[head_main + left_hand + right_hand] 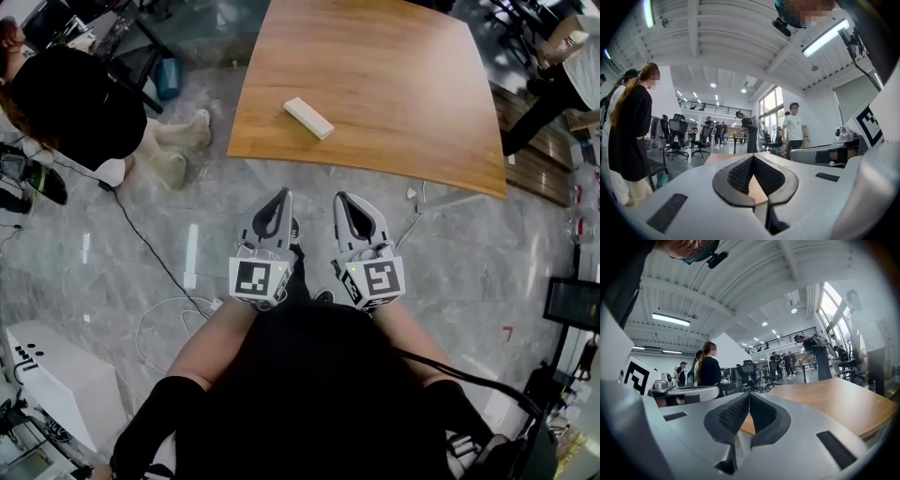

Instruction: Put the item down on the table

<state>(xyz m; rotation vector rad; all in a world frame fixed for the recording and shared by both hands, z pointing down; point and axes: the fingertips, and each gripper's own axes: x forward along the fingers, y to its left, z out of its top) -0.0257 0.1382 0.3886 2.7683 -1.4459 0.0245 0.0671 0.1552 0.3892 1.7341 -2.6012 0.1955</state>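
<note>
My left gripper (280, 194) and right gripper (343, 198) are both closed on nothing, side by side in front of me, short of the desk (403, 103); the white block (308, 118) lies flat on it, well apart from them; I judge the putting-down done, so no reach that could nudge it; below is grey stone floor (197, 234) with a loose cable (150, 258); people stand around.

Two tools, the left tool (283, 197) and the right tool (343, 199). One tabletop (394, 84) ahead of them carries one block (308, 118). Two bystanders: one bystander (75, 103) ahead-left of the tools, another bystander (564, 80) ahead-right.
</note>
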